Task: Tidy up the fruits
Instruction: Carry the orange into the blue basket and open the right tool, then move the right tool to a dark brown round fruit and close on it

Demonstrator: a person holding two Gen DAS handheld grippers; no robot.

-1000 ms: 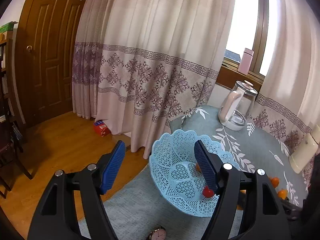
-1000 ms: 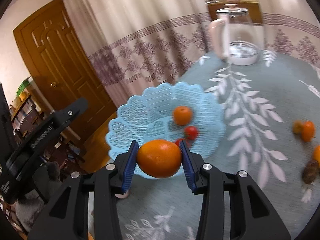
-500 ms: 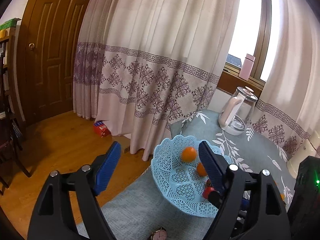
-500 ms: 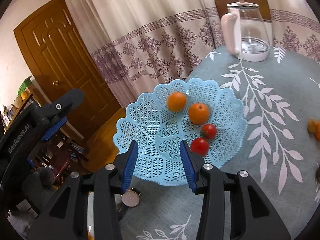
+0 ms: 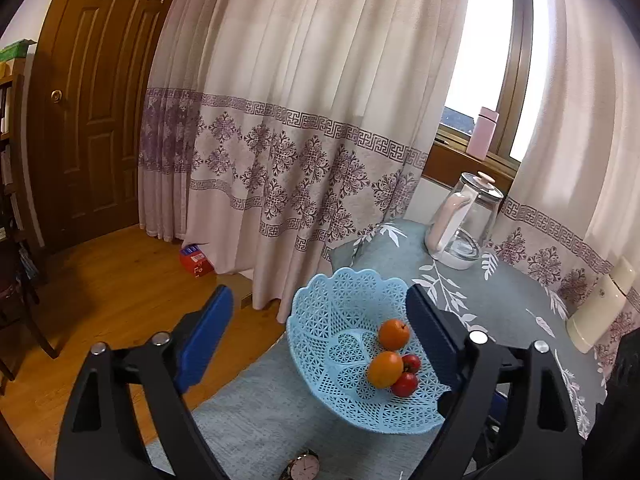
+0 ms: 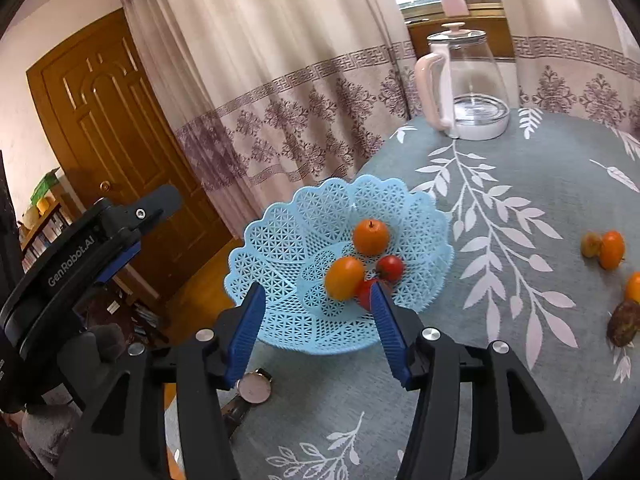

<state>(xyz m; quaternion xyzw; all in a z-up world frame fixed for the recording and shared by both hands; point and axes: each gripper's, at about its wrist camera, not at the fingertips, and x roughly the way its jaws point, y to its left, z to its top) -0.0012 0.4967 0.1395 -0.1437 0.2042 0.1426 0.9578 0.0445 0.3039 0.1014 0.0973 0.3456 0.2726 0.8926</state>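
A light-blue lattice basket (image 6: 296, 232) stands near the table's left edge. In it lie two oranges (image 6: 371, 237) (image 6: 345, 278) and two red tomatoes (image 6: 390, 268). My right gripper (image 6: 316, 320) is open and empty, just in front of the basket's near rim. My left gripper (image 5: 318, 320) is also open and empty, held above the table edge with the basket (image 5: 332, 320) and its oranges (image 5: 394, 334) between and beyond its fingers. On the cloth to the right lie loose fruit: an orange (image 6: 612, 249), a small yellowish fruit (image 6: 591, 244) and a brown fruit (image 6: 624, 322).
A glass kettle (image 6: 464, 88) with a pink handle stands at the table's far side. A wristwatch (image 6: 254, 386) lies near the front edge. A cream appliance (image 5: 600, 312) sits at the right. Curtains, a wooden door and wooden floor lie beyond the table's left edge.
My right gripper opened and let the orange fall into the basket, then drew back. A second orange now rests beside the tomatoes. The left gripper rose slightly.
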